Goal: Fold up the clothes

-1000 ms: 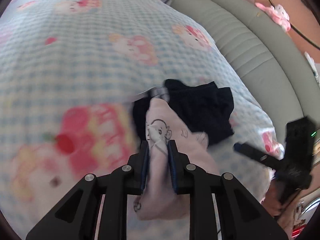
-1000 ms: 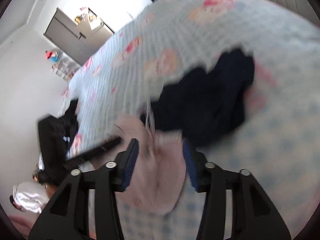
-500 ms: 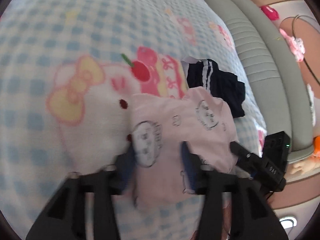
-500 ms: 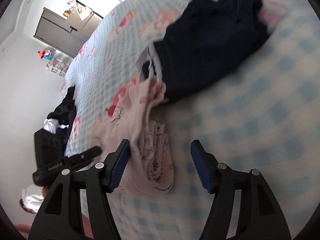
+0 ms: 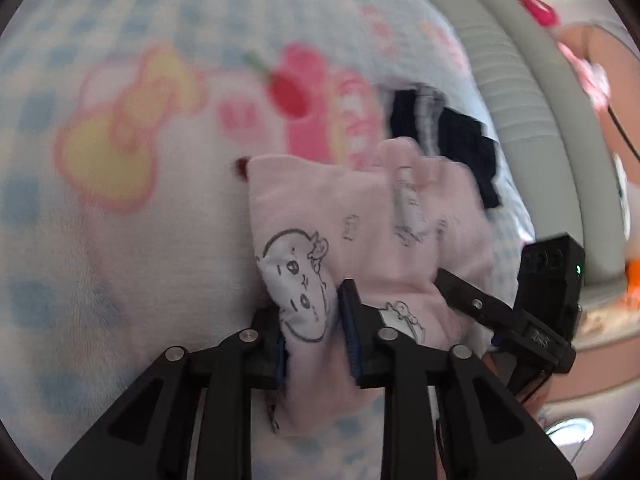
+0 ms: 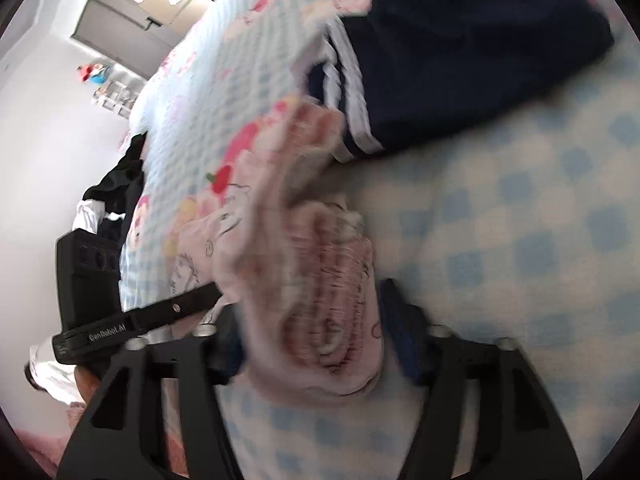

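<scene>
Currently, items listed L to R:

- Blanket [image 5: 120, 248]: blue-check fleece w/ cartoon print, covers the bed; the work surface. No garment laid on its L part in the left wrist view.
- Left gripper [image 5: 312, 328]: low at the near edge, fingers pointing fwd along the bed. Jaws narrowly apart w/ a fold of cloth between them; looks clamped on it.
- Pink garment [image 5: 360, 224]: light pink w/ line-drawn cartoon figures, lying on the blanket at the near edge. Bunched, several layers thick; the right wrist view shows stacked folds end-on [image 6: 320, 288]. Far edge uneven, one corner lifted.
- Progress (judgement): pink piece is part-folded at most. Layers are doubled over but not squared or flat, and both grippers are on it, so folding looks mid-way. Blur in both views, so finer detail not readable.
- Dark garment [image 5: 460, 140]: navy w/ white stripes, just beyond the pink one and touching it at the far R corner. Lies crumpled [image 6: 460, 40], not folded. Left to do, as far as seen.
- Right gripper [image 6: 316, 344]: enters from the R side of the pink piece, seen as a black body in the left wrist view [image 5: 500, 312]. Jaws wide, straddling the thick pink bundle; whether pads press the cloth cannot be told.
- Headboard [image 5: 532, 120]: grey padded, far R, beyond the bed edge.
</scene>
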